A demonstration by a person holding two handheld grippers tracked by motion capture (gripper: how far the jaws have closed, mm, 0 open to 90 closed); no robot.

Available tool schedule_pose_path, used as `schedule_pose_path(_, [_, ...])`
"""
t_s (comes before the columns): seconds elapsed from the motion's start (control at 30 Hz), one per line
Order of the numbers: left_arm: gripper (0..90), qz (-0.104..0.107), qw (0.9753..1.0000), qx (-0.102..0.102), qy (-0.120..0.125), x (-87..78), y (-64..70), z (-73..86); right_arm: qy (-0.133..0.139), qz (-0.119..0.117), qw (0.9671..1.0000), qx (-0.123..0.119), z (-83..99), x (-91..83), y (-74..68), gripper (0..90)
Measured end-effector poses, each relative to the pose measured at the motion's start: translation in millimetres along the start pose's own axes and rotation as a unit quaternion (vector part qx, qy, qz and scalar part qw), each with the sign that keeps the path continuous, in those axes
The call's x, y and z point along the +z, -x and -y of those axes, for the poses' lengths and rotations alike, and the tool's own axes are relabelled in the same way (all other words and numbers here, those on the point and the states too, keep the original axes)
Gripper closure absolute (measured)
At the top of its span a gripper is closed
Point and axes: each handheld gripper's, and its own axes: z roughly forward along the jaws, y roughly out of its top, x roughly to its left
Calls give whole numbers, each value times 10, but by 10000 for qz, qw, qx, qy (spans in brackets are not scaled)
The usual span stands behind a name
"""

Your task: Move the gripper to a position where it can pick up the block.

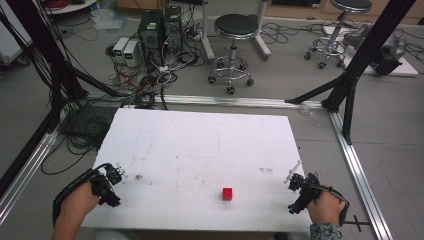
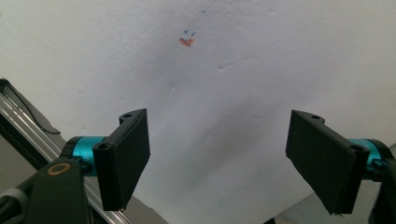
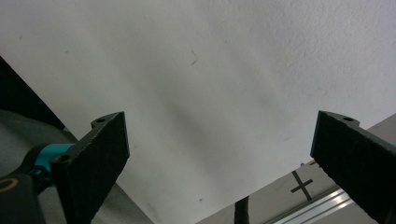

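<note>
One red block (image 1: 227,193) near the front edge of my white desk (image 1: 200,150), roughly midway between both tools and well apart from each, my left gripper (image 1: 118,174) at the left edge, jaws spread and empty, my right gripper (image 1: 294,184) at the right edge, jaws spread likewise.

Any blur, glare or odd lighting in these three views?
High view: even light, slightly soft, red block readable on the white table. Left gripper view: sharp jaws, orange mark clear. Right gripper view: soft diagonal shadow bands, no glare.
</note>
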Motion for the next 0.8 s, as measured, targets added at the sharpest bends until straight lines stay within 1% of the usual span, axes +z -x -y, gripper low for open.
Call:
schedule_pose_path(0.13, [221, -1, 10000, -21, -10, 0, 2, 4, 1, -9, 10000, 36, -5, -5, 3, 36])
schedule_pose_path(0.37, [221, -8, 10000, 1, 22, 2, 1, 2, -8, -20, 10000, 12, -23, 9, 15, 37])
schedule_pose_path(0.4, [221, 4, 10000, -9, 23, 1, 2, -1, 3, -11, 10000, -23, -29, 13, 23, 36])
schedule_pose_path(0.43, [221, 4, 10000, -9, 23, 1, 2, -1, 5, -13, 10000, 17, -33, 12, 21, 36])
schedule_pose_path(0.57, [221, -37, 10000, -25, 21, -2, 6, 6, 13, -32, 10000, -19, -34, 5, 39, 36])
schedule_pose_path(0.6, [221, -45, 10000, -3, -12, -10, 4, 5, 16, -31, 10000, -27, -32, 4, 43, 36])
schedule_pose_path(0.67, [221, -44, 10000, -37, 43, -25, 11, 5, 28, -31, 10000, 24, -26, -10, 46, 36])
schedule_pose_path(0.8, [221, -71, 10000, -19, 48, -41, 9, 6, 61, -9, 10000, -21, -12, -40, 71, 36])
